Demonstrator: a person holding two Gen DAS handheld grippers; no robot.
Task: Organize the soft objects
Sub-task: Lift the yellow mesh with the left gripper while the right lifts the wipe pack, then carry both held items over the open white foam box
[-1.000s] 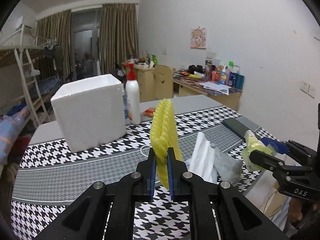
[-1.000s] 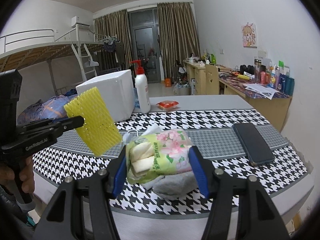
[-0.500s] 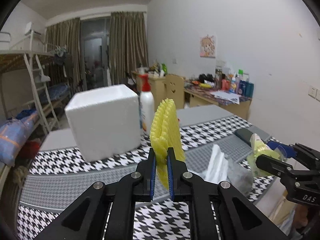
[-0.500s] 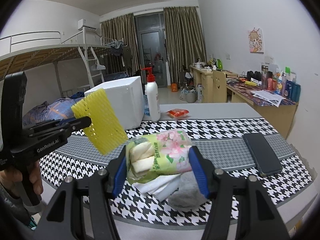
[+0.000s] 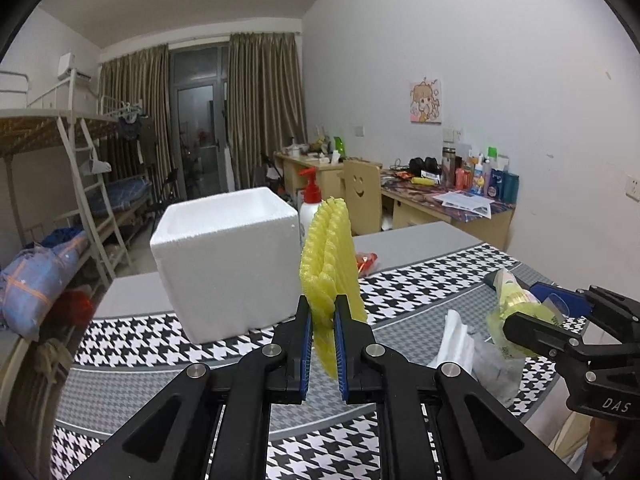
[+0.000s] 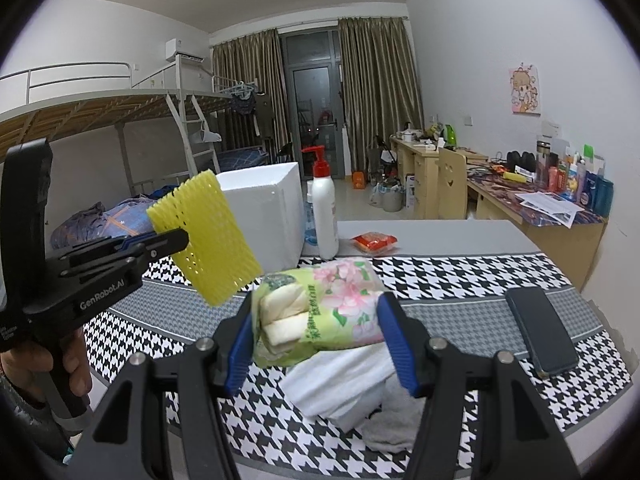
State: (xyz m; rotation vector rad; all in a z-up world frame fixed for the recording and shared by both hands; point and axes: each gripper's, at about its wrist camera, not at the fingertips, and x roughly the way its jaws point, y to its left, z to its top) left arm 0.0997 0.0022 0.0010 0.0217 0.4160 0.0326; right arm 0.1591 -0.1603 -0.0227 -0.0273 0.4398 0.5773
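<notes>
My left gripper (image 5: pixel 322 320) is shut on a yellow foam net sleeve (image 5: pixel 328 256), held upright above the checked table; the right wrist view shows the same sleeve (image 6: pixel 206 236) at the left. A green flowered tissue pack (image 6: pixel 320 312) sits squeezed between the blue pads of my right gripper (image 6: pixel 318 328), lifted off the table. In the left wrist view that pack (image 5: pixel 516 312) shows at the right. Under it lie a white folded cloth (image 6: pixel 344 384) and a grey cloth (image 6: pixel 396 416). The open white foam box (image 5: pixel 228 256) stands behind the sleeve.
A white pump bottle with a red top (image 6: pixel 324 212) stands beside the foam box (image 6: pixel 264 212). A red snack packet (image 6: pixel 374 242) lies behind on the grey table (image 6: pixel 440 236). A black phone (image 6: pixel 540 328) lies at the right. Desks, a chair and a bunk bed fill the room beyond.
Both grippers have risen and moved on toward the foam box with their loads; the box looks nearer and larger. The white and grey cloths stay on the table.
</notes>
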